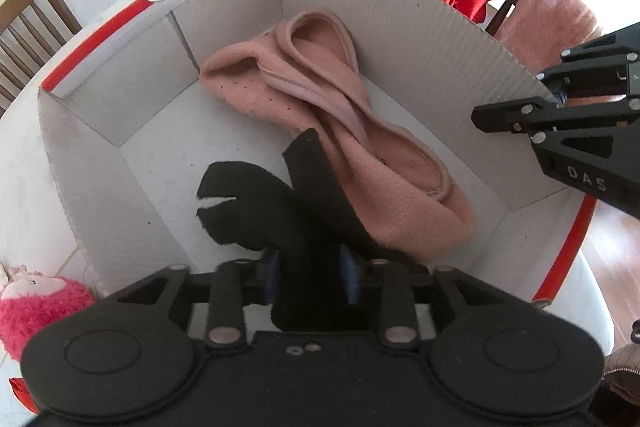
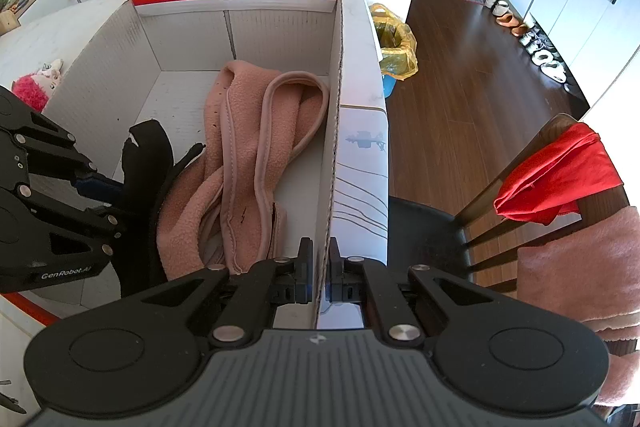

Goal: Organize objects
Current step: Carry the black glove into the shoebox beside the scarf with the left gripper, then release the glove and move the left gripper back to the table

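Corrugated white box (image 2: 276, 31) holds a fuzzy pink fleece (image 1: 352, 131). Left gripper (image 1: 308, 267), jaws parted, straddles floppy black cloth (image 1: 256, 203); right gripper (image 2: 319, 263) pinches the box wall.

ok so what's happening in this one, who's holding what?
A person is packing clothes into the white corrugated cardboard box on the table. The right claw is shut on the box's side wall, steadying it. The left claw reaches inside with the black fabric piece between its jaws, beside the pink fleece garment already lying on the box floor.
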A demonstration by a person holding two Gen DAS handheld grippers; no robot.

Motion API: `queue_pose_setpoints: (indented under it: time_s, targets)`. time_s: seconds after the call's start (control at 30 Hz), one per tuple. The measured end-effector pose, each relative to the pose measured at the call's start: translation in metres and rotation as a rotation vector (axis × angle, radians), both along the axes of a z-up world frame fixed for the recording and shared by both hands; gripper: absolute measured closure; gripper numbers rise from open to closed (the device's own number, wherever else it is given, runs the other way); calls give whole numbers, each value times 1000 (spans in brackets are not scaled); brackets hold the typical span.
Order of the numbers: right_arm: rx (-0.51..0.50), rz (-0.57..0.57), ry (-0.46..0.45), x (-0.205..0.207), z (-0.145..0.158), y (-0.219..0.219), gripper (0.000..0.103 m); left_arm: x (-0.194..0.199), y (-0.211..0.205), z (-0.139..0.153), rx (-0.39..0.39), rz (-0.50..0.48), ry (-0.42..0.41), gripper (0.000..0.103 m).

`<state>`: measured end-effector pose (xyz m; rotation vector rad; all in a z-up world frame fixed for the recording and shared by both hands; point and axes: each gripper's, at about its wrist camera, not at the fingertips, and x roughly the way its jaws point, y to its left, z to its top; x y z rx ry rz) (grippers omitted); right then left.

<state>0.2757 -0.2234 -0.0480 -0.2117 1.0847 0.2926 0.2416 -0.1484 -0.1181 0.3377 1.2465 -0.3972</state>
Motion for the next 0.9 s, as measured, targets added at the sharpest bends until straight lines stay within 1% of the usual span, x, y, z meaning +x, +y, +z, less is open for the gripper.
queue_pose_setpoints:
  time_s: [0.07, 0.17, 0.3, 0.37, 0.6, 0.8, 0.87, 0.9]
  targets:
    - [0, 0, 0, 0, 0, 0, 98, -1, 3, 2, -11, 8, -14, 46]
    - [-1, 0, 0, 0, 0, 0, 98, -3, 6, 7, -41, 12, -28, 45]
    - [-5, 3, -1, -1, 0, 1, 98, -8, 6, 16, -62, 20, -45, 44]
    - [-4, 3, -1, -1, 0, 1, 98, -10, 8, 21, -74, 28, -58, 40]
    - [-8, 8, -5, -2, 2, 0, 98, -21, 14, 43, -121, 51, -115, 40]
    - [-10, 11, -9, -2, 3, 0, 98, -37, 23, 70, -162, 72, -194, 28]
    - [-11, 12, -9, -2, 3, -1, 98, -42, 27, 77, -175, 84, -212, 22]
    - [-11, 12, -9, -2, 3, -1, 98, -45, 29, 81, -181, 91, -220, 20]
